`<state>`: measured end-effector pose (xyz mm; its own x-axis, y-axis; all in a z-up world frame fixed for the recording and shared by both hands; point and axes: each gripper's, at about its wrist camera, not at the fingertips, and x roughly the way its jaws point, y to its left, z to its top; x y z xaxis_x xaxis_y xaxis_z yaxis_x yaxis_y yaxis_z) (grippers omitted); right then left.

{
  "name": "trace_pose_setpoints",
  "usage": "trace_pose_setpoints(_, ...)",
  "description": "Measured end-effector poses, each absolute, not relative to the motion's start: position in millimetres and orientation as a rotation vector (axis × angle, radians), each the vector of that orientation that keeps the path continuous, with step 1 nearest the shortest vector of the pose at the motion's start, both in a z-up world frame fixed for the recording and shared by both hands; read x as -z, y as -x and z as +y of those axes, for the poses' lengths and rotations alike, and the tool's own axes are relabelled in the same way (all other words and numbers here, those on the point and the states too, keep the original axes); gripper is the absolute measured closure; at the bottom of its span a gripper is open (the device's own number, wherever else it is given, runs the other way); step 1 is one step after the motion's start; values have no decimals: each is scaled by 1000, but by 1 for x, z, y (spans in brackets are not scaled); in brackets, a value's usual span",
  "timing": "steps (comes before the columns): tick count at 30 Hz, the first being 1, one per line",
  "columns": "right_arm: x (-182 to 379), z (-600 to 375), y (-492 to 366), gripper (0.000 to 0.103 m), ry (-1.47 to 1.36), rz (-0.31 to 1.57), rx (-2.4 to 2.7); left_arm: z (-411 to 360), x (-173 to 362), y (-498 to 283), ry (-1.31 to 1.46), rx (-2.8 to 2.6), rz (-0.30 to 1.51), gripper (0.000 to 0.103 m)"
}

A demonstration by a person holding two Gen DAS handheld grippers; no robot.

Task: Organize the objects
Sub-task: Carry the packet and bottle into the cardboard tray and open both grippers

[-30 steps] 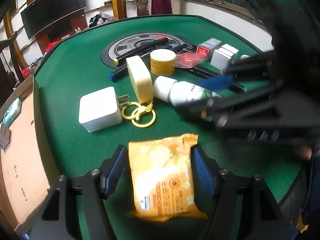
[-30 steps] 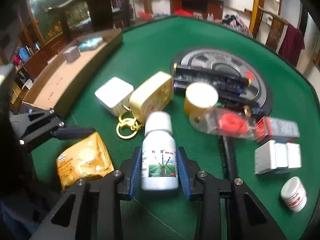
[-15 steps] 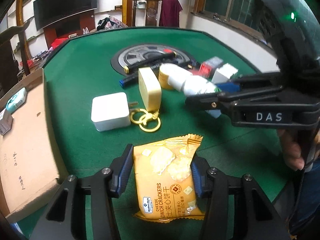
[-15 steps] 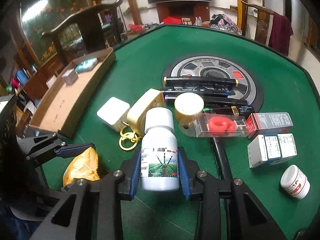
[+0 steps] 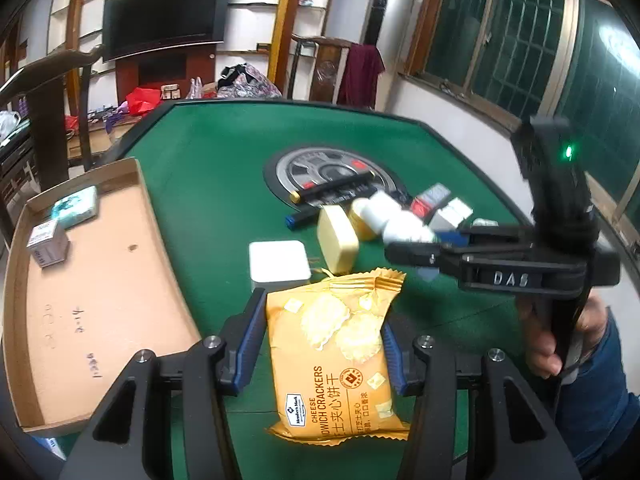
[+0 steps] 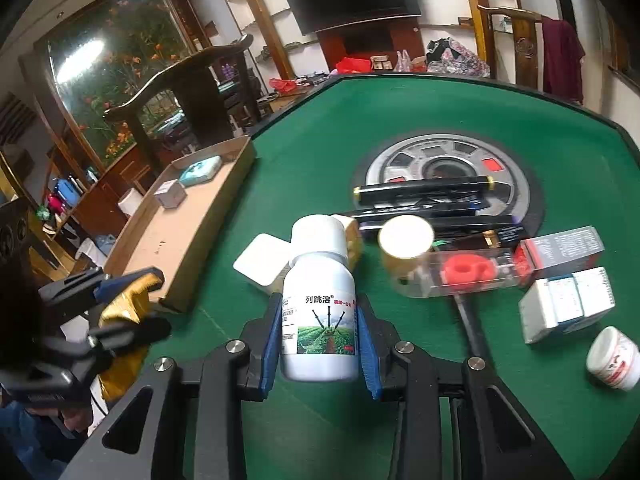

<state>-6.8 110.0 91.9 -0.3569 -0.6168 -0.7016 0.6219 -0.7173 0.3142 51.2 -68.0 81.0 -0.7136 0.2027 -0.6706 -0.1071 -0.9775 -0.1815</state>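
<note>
My left gripper (image 5: 324, 336) is shut on an orange cheese cracker packet (image 5: 334, 356) and holds it above the green table (image 5: 224, 184). My right gripper (image 6: 319, 336) is shut on a white bottle (image 6: 319, 304) with a green field label, lifted above the table; that gripper and bottle (image 5: 400, 224) also show at right in the left wrist view. The left gripper with the packet (image 6: 124, 300) shows at lower left in the right wrist view. A cardboard tray (image 5: 100, 280) lies at the table's left edge, holding a teal pack (image 5: 76, 206) and a small box (image 5: 47, 242).
On the table lie a white square charger (image 5: 279, 265), a yellow case (image 5: 337, 238), a yellow-lidded jar (image 6: 406, 246), black markers (image 6: 424, 192), a clear box with a red ring (image 6: 464, 272), small cartons (image 6: 568, 304) and a white pot (image 6: 614, 358). A round grey centre disc (image 6: 452, 164) lies behind.
Both grippers have risen with their loads and tilted up, so more of the room shows. The cardboard tray has come further into both views.
</note>
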Motion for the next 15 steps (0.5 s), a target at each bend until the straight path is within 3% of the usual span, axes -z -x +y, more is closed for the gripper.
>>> trace_pose_setpoints(15,-103,47,-14,65,-1088,-73,1997,-149,-105,-82,1015,-2869,-369,53)
